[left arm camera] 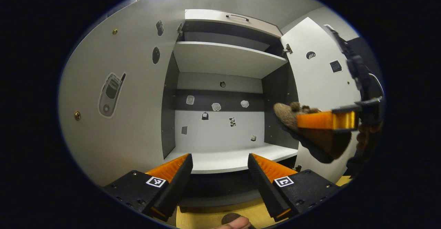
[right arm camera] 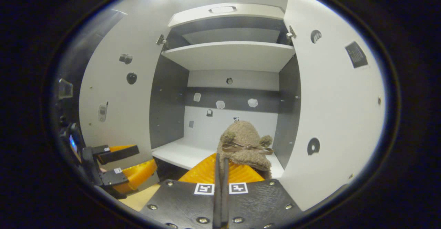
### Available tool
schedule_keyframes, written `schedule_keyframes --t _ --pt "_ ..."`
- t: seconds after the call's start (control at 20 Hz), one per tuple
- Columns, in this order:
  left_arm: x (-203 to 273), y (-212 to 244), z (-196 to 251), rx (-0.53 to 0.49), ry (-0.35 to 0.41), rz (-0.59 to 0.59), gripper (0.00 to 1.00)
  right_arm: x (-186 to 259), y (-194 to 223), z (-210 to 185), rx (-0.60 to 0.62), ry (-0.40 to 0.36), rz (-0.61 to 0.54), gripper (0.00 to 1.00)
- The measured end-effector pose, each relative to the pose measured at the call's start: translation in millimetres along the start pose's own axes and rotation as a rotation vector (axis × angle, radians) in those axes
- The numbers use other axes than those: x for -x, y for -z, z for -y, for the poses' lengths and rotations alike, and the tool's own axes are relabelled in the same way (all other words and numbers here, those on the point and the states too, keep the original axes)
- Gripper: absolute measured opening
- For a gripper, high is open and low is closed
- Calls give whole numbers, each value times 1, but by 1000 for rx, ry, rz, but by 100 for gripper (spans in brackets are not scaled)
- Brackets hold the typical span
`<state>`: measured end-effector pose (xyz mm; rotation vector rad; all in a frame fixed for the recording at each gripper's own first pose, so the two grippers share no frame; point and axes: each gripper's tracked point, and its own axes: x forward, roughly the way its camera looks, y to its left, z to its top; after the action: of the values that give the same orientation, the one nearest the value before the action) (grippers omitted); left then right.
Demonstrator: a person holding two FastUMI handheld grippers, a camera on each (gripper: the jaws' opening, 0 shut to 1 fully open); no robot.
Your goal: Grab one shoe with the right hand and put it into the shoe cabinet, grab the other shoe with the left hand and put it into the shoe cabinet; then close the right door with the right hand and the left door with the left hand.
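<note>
Right gripper (right arm camera: 220, 174) clamped narrow on a fuzzy shoe (right arm camera: 245, 144), low centre of the right gripper view, toe aimed at the cabinet's lower shelf (right arm camera: 175, 153), probably to slide it straight in. Left gripper (left arm camera: 219, 177) spread wide and holding nothing at the bottom of the left gripper view, seemingly kept back to leave room. Both doors (left arm camera: 131, 94) swung open.

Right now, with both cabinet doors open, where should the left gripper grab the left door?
Its free vertical edge, opposite the hinge, probably from the room side: the left door stands swung wide, inner face flat, and the left gripper is open.
</note>
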<state>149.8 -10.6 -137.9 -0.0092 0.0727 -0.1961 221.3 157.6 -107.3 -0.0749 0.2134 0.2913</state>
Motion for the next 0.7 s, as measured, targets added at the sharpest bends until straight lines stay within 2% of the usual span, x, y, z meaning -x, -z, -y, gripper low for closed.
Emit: schedule_keyframes --t 0.15,0.3,0.35,0.5,0.7 --pt "0 0 -2 8 1 -1 98 -47 -19 -6 14 -14 -3 1" --pt "-2 3 -5 11 -3 -15 98 -98 -13 -3 45 33 -43 1" --pt "-2 3 -4 11 -1 -16 98 -114 -5 -3 69 40 -63 5" --pt "-2 3 -3 14 12 -22 98 -161 28 4 130 81 -141 5" --pt "1 -4 -6 14 6 7 98 -196 73 17 169 110 -260 5"
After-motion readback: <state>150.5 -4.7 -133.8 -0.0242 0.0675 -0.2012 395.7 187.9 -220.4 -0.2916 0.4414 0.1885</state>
